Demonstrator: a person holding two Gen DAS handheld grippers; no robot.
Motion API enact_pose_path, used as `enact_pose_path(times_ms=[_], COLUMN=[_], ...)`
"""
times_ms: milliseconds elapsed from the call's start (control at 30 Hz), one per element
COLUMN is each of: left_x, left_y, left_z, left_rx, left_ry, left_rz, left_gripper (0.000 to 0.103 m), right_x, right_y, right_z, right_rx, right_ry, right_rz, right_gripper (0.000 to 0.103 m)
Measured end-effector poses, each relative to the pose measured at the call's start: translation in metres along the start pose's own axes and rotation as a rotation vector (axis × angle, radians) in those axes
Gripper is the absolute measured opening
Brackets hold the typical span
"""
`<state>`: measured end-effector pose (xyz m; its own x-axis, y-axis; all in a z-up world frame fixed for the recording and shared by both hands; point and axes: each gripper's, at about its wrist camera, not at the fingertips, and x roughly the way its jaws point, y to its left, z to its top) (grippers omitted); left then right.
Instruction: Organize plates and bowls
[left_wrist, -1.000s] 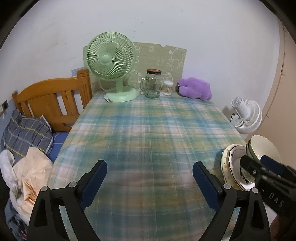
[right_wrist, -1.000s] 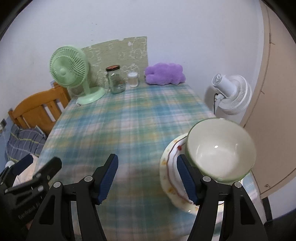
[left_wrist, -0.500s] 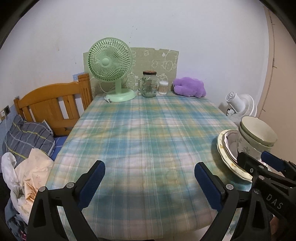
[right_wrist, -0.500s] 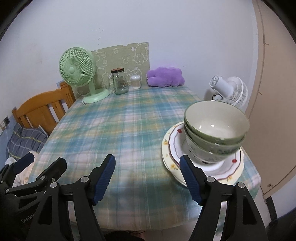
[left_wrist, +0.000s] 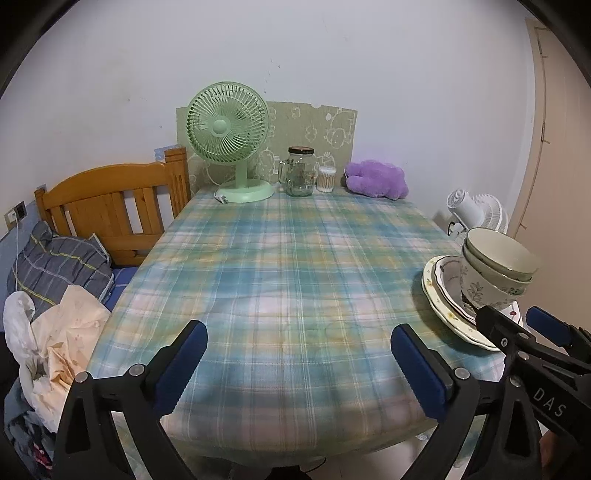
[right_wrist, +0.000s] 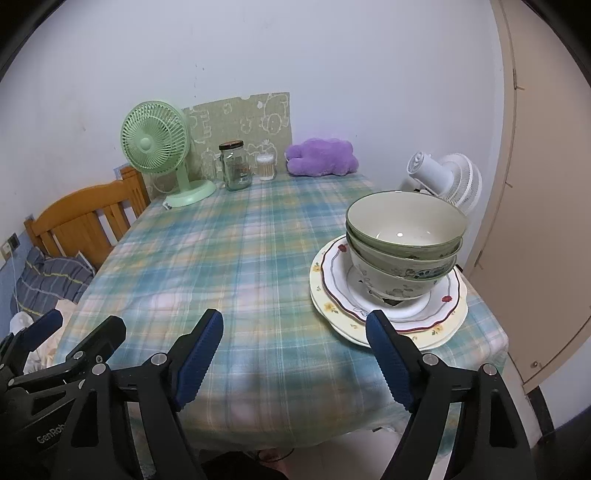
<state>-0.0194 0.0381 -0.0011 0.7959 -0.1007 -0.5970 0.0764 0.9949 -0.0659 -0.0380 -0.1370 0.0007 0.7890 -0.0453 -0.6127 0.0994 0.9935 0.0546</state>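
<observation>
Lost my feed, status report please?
Left gripper open, right gripper open, both empty. Two bowls stacked on two plates. Nothing in the way.

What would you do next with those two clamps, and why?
Probably nothing more than a small retreat, keeping both away from the dishes. The two bowls sit nested on the two stacked plates near the table's right edge, so the stack looks finished. The right gripper and left gripper both hang over the near edge of the table, jaws wide, holding nothing.

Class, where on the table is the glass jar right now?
The glass jar stands at the table's far edge by the wall, between the green fan and the small cotton-swab container, left of the purple plush.
</observation>
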Motion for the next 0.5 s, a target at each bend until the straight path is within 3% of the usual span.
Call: enact_pose_path(times_ms=[500], left_x=[-0.013], left_y=[0.001], left_z=[0.001], left_rx=[-0.013], left_ry=[-0.008], left_rz=[0.005], left_gripper=[0.103], right_x=[-0.012], right_y=[0.001], right_z=[0.003], right_rx=[-0.029], right_ry=[-0.022], right_rz=[0.002], right_gripper=[0.083])
